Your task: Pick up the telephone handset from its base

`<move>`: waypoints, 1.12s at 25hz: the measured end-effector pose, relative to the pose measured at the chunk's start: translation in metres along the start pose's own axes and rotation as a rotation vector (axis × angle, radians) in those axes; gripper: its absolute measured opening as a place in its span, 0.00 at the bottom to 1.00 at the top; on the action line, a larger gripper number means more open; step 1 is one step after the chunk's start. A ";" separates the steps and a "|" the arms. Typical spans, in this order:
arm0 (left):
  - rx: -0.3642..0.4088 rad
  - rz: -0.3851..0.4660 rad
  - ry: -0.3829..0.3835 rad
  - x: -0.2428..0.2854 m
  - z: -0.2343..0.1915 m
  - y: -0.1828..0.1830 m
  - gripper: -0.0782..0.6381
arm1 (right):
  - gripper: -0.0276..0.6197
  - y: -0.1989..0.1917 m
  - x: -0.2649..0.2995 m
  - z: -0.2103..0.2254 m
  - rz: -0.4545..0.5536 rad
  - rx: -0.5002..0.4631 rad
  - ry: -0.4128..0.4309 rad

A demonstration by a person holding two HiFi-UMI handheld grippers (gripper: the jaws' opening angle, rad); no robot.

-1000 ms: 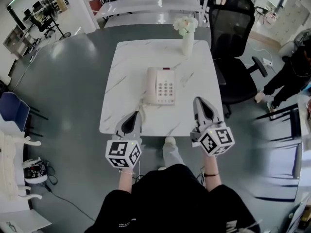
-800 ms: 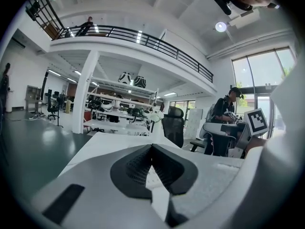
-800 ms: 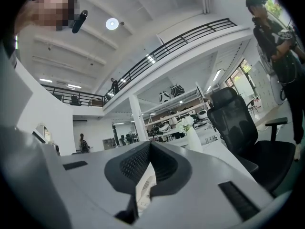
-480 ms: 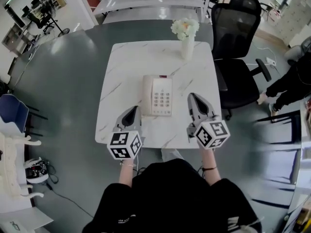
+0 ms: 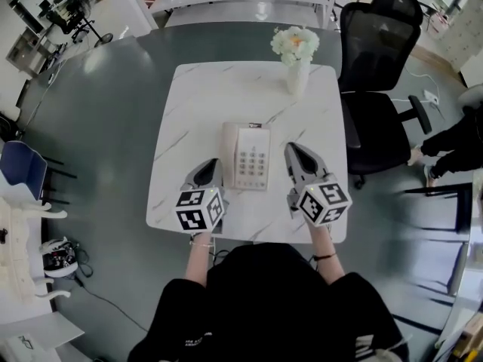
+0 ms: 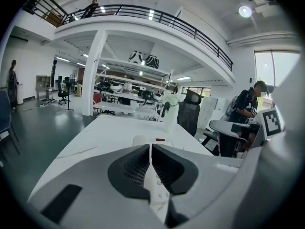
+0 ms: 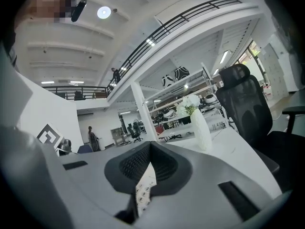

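Where the grey floor [image 5: 113, 111] opens up, a white square marble-look table [image 5: 204, 104] stands, with a black mesh office chair [image 5: 377, 44] at its right edge. A white push-button desk telephone [image 5: 253, 157] lies on the table's near half. It sits between the two grippers. The left gripper [image 5: 210, 166] is just beside the phone's near left corner, jaws pressed together, nothing between them. The right gripper [image 5: 293, 152] is just right of the keypad, jaws likewise together and empty. A white ceramic vase of pale flowers [image 5: 297, 78] is upright near the far right corner, well apart from the phone. The white telephone handset [image 5: 231, 155] rests in its cradle along the base's left side, not lifted.
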State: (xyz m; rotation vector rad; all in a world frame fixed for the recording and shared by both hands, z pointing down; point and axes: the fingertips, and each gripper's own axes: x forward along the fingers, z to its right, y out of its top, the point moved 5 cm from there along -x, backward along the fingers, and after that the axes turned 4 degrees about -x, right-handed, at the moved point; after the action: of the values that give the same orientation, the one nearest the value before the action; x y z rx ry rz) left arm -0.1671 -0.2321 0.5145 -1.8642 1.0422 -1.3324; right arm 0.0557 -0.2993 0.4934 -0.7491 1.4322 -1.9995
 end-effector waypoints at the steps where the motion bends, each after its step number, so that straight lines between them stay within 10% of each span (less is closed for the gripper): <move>1: 0.001 -0.013 0.005 0.006 -0.002 -0.001 0.11 | 0.03 -0.002 0.004 0.002 -0.009 -0.003 0.004; 17: -0.074 -0.260 0.038 0.083 -0.024 -0.028 0.42 | 0.03 -0.028 0.044 0.013 -0.087 0.042 -0.018; 28: -0.039 -0.379 0.097 0.109 -0.025 -0.041 0.44 | 0.03 -0.044 0.052 0.022 -0.108 0.085 -0.069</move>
State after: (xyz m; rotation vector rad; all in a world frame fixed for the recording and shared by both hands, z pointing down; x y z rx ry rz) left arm -0.1612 -0.3072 0.6070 -2.1176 0.7891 -1.6398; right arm 0.0307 -0.3385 0.5478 -0.8660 1.2830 -2.0805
